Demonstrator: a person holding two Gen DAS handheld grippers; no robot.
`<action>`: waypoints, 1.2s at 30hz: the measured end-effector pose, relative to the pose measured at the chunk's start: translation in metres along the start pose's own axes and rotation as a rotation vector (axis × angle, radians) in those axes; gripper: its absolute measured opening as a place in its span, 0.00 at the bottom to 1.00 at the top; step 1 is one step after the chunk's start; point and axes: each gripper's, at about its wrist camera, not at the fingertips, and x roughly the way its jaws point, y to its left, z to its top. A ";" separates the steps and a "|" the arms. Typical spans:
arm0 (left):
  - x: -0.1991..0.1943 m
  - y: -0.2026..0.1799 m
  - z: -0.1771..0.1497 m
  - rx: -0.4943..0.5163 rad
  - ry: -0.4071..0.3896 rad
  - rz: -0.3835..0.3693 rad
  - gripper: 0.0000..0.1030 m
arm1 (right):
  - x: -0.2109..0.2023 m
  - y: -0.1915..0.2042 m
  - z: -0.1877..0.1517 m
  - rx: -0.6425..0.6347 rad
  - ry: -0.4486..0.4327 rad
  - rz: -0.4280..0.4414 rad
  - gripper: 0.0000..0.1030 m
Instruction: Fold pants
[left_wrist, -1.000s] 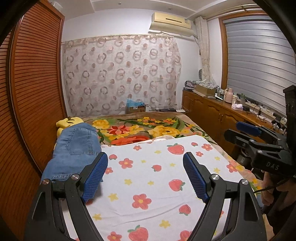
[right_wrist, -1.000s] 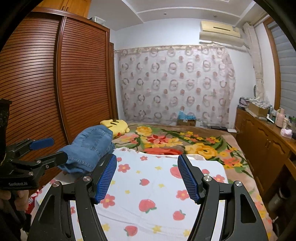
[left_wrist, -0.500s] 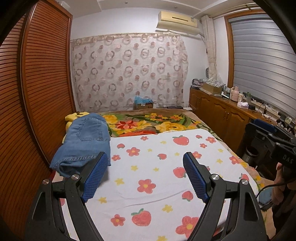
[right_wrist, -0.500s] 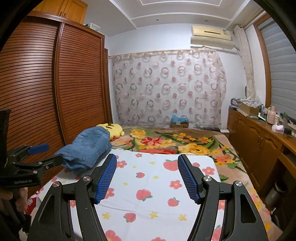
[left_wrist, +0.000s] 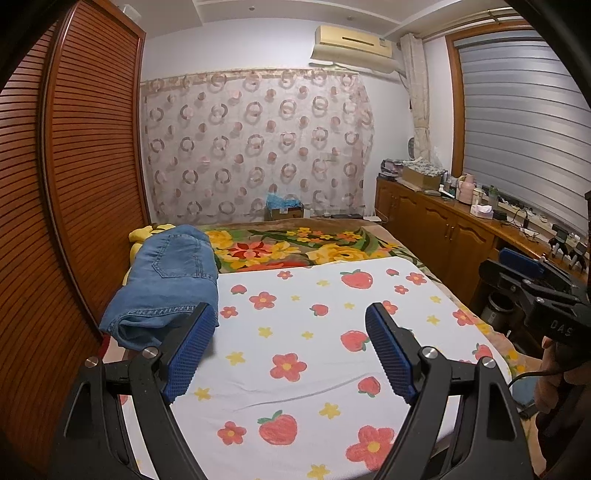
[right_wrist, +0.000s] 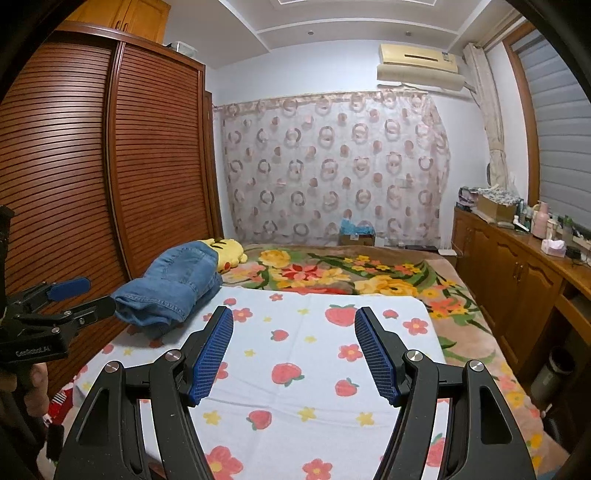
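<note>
Left claw (left_wrist: 290, 347): jaws spread wide, nothing between the blue pads, held above the near part of the bed. Right claw (right_wrist: 293, 350): likewise wide open and empty, also poised over the bed; in the left view it appears off to the right edge, well apart from the left claw.

Directly below and ahead of both claws lies a white sheet printed with strawberries and flowers (left_wrist: 314, 332), spread flat over the bed and bare of clothing. Beyond its far edge is a floral blanket (right_wrist: 351, 273).

The pants (left_wrist: 166, 284), blue denim, sit ahead and to the left of the left claw, close beyond its left finger, at the wardrobe side of the bed. They lie in a compact, bundled stack with a back pocket facing up, part resting on a yellow plush toy (right_wrist: 225, 253) behind them. Neither claw touches them.

Assessment: the bundle looks folded over already, though loosely; whether it is a finished fold set aside or a garment awaiting work cannot be determined. If folding is still to come, the step in hand is the approach. The next move calls for the left claw to swing left and forward, close on the near denim edge, and draw the garment onto the open sheet, with the right claw taking a second edge to spread it flat.
</note>
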 end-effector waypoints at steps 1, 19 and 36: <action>-0.001 0.000 -0.001 0.000 0.000 -0.002 0.81 | 0.000 0.000 0.000 0.000 0.000 0.000 0.68; -0.002 -0.003 0.000 -0.004 -0.009 -0.006 0.81 | -0.006 0.002 0.000 -0.008 -0.006 -0.001 0.68; -0.003 -0.006 -0.001 -0.006 -0.013 -0.007 0.81 | -0.013 0.001 -0.003 -0.005 -0.011 -0.005 0.68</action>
